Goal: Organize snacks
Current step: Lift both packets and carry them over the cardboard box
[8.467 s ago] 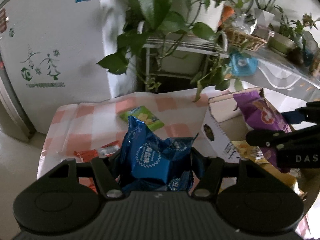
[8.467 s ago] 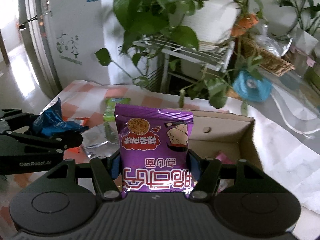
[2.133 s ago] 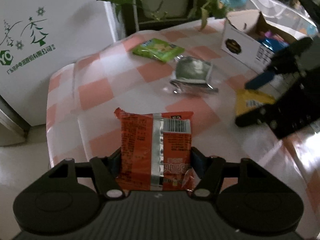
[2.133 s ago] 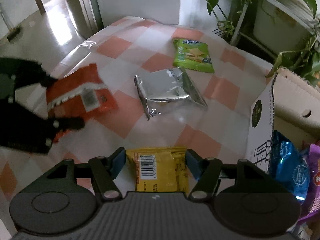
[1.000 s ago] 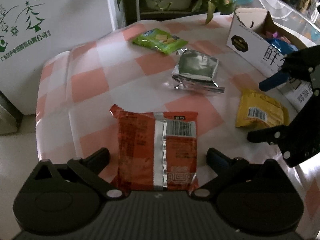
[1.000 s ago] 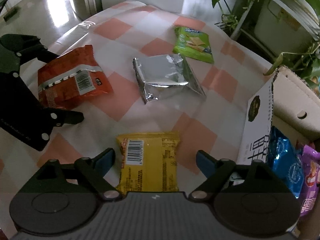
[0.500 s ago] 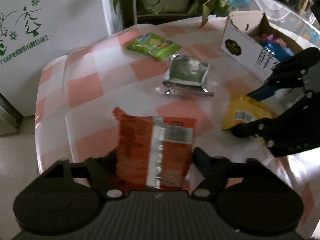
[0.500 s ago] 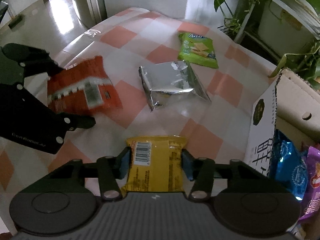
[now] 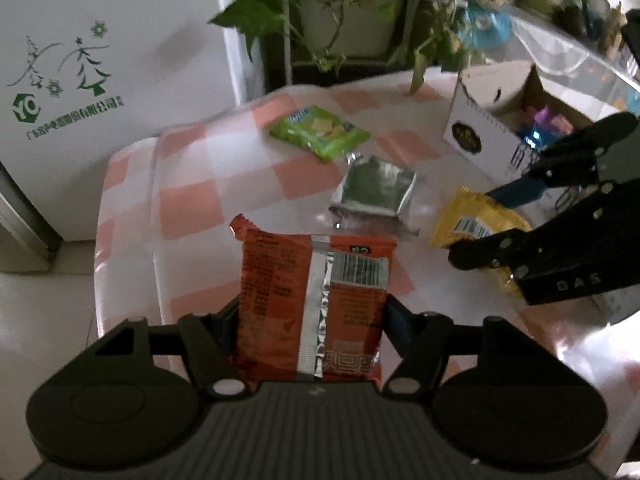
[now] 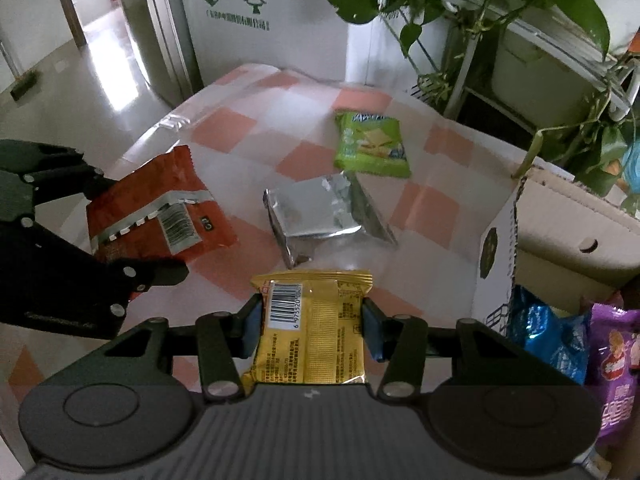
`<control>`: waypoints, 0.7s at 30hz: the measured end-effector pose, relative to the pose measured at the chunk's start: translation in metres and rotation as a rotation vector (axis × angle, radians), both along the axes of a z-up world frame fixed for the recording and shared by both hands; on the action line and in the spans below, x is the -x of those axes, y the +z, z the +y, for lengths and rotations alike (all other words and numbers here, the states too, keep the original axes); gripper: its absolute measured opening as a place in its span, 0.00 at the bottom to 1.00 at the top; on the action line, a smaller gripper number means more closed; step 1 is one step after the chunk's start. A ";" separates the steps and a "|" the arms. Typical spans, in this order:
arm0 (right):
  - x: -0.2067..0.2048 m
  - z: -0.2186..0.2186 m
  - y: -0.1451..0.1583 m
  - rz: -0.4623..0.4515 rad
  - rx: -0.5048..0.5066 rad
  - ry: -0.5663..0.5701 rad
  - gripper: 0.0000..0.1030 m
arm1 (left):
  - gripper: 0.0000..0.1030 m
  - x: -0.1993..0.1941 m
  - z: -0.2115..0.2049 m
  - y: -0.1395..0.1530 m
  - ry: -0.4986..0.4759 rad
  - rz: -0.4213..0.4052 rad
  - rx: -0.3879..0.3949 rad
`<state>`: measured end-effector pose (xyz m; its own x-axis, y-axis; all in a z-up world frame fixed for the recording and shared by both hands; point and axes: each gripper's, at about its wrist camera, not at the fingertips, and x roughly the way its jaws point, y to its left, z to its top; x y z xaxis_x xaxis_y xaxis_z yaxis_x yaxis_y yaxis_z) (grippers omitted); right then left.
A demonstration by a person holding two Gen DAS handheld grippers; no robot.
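Observation:
My left gripper (image 9: 312, 312) is shut on an orange-red snack packet (image 9: 316, 292) and holds it above the checked tablecloth (image 9: 192, 200); the packet also shows in the right wrist view (image 10: 160, 212). My right gripper (image 10: 312, 320) is shut on a yellow snack packet (image 10: 312, 336), which also shows in the left wrist view (image 9: 476, 220). A silver packet (image 10: 320, 208) and a green packet (image 10: 372, 144) lie on the table. The cardboard box (image 10: 560, 240) at the right holds a blue packet (image 10: 548, 340) and a purple packet (image 10: 616, 364).
A white cabinet with green tree print (image 9: 80, 80) stands behind the table's left end. A plant stand with trailing leafy plants (image 10: 500, 20) is behind the table. The table's left edge (image 9: 100, 240) drops to the tiled floor.
Both grippers have closed on their packets and lifted them off the table: the left on the orange-red one, the right on the yellow one. The silver and green packets have not moved.

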<state>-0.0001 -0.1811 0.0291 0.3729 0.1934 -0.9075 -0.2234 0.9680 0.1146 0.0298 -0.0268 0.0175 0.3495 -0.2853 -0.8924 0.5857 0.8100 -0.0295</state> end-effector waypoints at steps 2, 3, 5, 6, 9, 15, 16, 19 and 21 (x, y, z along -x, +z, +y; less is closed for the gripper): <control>0.001 -0.002 0.004 -0.014 -0.007 -0.010 0.55 | 0.67 0.003 0.000 0.004 0.001 -0.017 -0.005; 0.000 -0.004 0.006 -0.021 -0.011 -0.016 0.55 | 0.67 0.004 0.000 0.005 0.004 -0.020 -0.006; 0.000 -0.007 0.011 -0.035 -0.018 -0.032 0.55 | 0.67 0.004 0.001 0.006 0.014 -0.020 -0.007; 0.000 -0.008 0.012 -0.042 -0.020 -0.040 0.55 | 0.67 0.005 0.002 0.007 0.019 -0.023 -0.010; -0.002 -0.014 0.019 -0.059 -0.041 -0.068 0.55 | 0.67 0.004 0.002 0.011 0.032 -0.035 -0.009; -0.003 -0.023 0.026 -0.086 -0.064 -0.098 0.55 | 0.67 0.002 0.002 0.023 0.066 -0.056 0.020; -0.003 -0.024 0.027 -0.088 -0.066 -0.100 0.55 | 0.67 0.002 0.001 0.025 0.069 -0.059 0.023; -0.004 -0.027 0.030 -0.098 -0.069 -0.104 0.55 | 0.67 0.001 -0.002 0.029 0.074 -0.064 0.032; -0.003 -0.029 0.031 -0.104 -0.062 -0.107 0.55 | 0.67 0.001 -0.005 0.031 0.075 -0.070 0.037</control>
<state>0.0033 -0.2098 0.0605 0.4855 0.2025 -0.8505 -0.1332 0.9786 0.1570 0.0286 -0.0315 0.0480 0.4319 -0.2885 -0.8546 0.5255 0.8505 -0.0216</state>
